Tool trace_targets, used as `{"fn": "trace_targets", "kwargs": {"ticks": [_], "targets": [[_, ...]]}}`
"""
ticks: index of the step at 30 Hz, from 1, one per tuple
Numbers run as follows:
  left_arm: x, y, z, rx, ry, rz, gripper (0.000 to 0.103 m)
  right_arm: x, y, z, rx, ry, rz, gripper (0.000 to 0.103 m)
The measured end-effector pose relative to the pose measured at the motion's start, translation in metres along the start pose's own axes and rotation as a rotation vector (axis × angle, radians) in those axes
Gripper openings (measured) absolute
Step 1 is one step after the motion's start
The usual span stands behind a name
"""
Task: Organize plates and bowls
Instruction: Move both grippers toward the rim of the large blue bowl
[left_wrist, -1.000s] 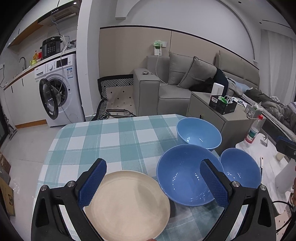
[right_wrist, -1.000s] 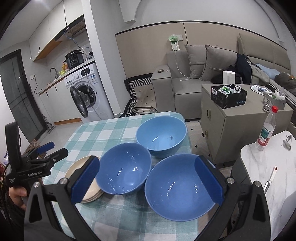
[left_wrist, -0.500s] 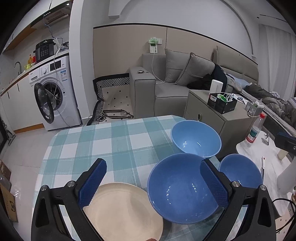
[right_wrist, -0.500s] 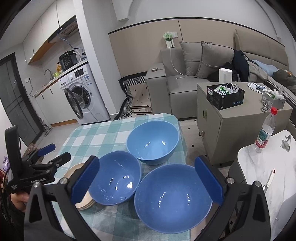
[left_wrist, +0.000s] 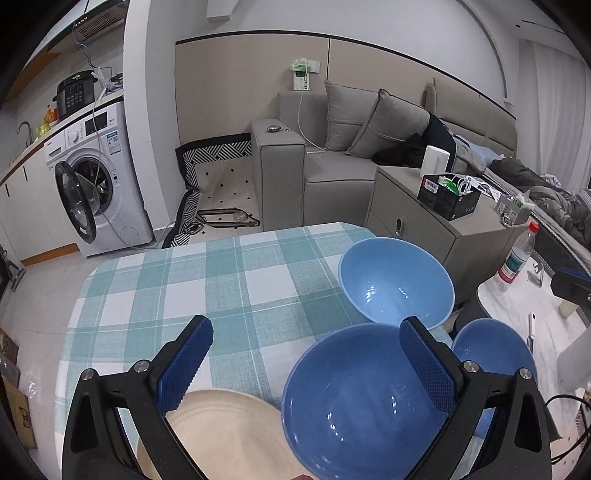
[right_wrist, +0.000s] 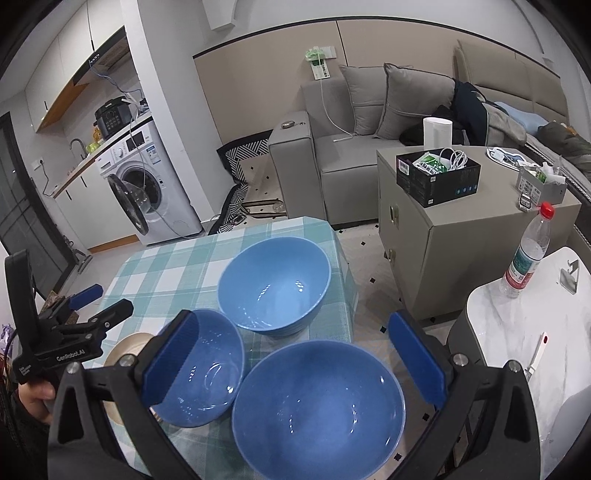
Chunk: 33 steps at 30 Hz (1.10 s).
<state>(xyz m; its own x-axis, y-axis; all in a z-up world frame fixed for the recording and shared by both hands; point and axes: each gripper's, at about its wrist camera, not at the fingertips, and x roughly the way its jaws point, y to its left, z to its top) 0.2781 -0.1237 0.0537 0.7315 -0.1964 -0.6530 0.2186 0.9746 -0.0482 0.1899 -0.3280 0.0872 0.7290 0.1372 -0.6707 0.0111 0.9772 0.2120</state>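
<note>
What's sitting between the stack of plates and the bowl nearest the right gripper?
A smaller blue bowl sits between the plates and the nearest bowl, seen in the right wrist view.

Three glossy blue bowls (right_wrist: 275, 284) and a matt cream plate (left_wrist: 229, 435) sit on a woven checked tablecloth (left_wrist: 192, 288).

Checked-cloth table (left_wrist: 236, 280) bears three blue bowls (right_wrist: 275, 284) and plates (left_wrist: 221, 428).

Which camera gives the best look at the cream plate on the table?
The left wrist view: the cream plate fills the lower frame beneath the open left gripper, its top face in plain sight. In the right wrist view only a sliver peeks out behind the gripper finger and the small blue bowl.
</note>
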Motion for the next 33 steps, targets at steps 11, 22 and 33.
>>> {"fn": "trace_targets", "kwargs": {"ticks": [11,22,33], "targets": [[0.046,-0.012,0.027,0.023,0.043,-0.011,0.103,0.036,-0.014,0.021,0.013,0.048,-0.025,0.103],[0.086,-0.017,0.043,0.035,0.099,-0.014,0.103,0.069,-0.02,0.034,0.031,0.116,-0.04,0.103],[0.126,-0.025,0.041,0.047,0.166,-0.035,0.103,0.122,-0.039,0.031,0.08,0.221,-0.056,0.103]]}}
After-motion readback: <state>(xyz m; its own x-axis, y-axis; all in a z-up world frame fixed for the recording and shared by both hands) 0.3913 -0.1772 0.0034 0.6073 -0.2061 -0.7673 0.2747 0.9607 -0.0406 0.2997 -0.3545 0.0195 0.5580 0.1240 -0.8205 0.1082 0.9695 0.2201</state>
